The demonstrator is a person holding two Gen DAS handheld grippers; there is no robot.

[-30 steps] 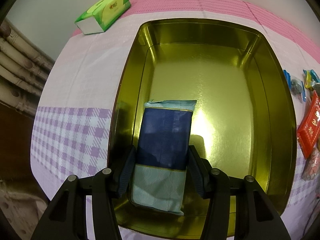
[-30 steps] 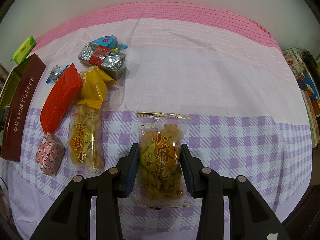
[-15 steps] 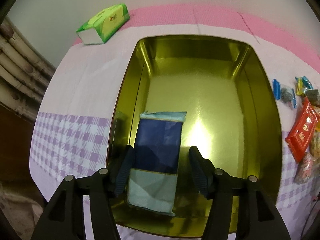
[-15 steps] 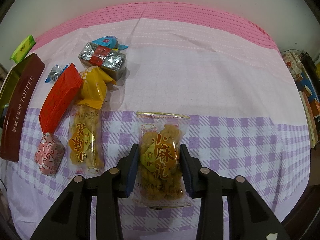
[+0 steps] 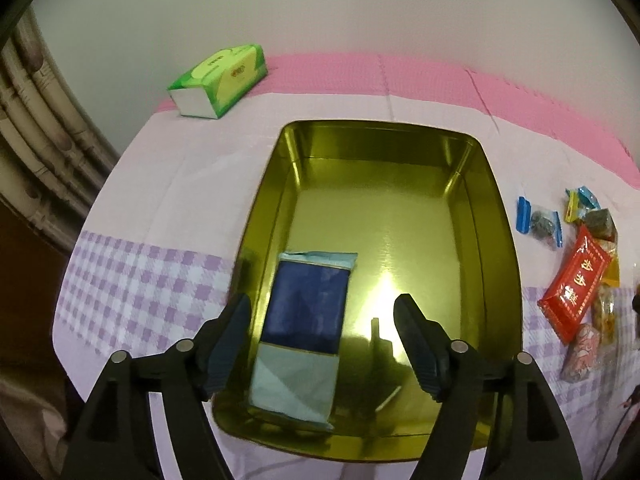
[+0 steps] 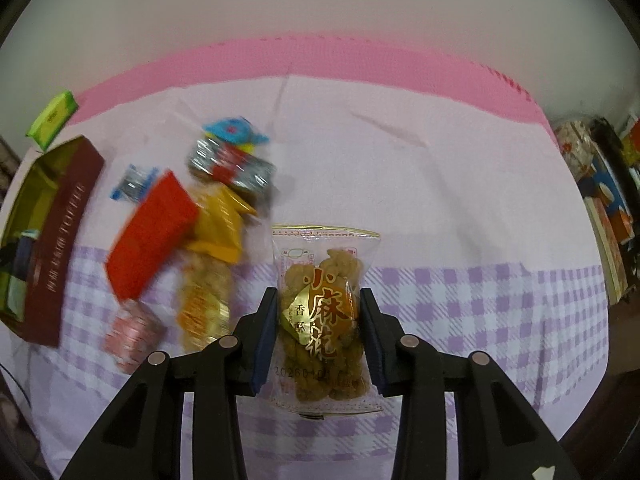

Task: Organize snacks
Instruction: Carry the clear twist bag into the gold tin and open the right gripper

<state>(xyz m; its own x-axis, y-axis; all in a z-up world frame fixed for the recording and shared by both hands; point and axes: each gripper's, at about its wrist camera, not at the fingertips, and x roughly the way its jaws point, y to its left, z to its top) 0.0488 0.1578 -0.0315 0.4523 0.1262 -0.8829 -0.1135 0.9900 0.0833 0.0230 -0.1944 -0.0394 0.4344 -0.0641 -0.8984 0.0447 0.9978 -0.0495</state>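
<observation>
Left wrist view, tablecloth (image 5: 168, 208): pink band at far edge, pale middle, purple check near; everything sits on it.
Gold tin (image 5: 496, 248): open, upright, centre of cloth; inside walls shiny w/ glare spot on floor.
Blue packet (image 5: 306, 312): flat on tin floor, near-left corner, long axis running away from camera.
Left gripper (image 5: 322, 308): jaws have just been opening; wide apart now, pads clear of blue packet on both sides (packet sits below and nearer the left pad, not centred).
Tissue box (image 5: 220, 78): green, far-left on cloth, well apart from tin.
Red packet (image 5: 576, 288): right of tin, among loose snacks.
Right wrist view, right gripper (image 6: 319, 300): narrow gap, both pads pressed on twist-snack bag (image 6: 322, 312); bag stands lengthwise btwn fingers, top seal poking past tips, lifted off cloth.
Snack pile (image 6: 208, 216): left of held bag, blurred; the red packet, yellow and foil wrappers overlapping.
</observation>
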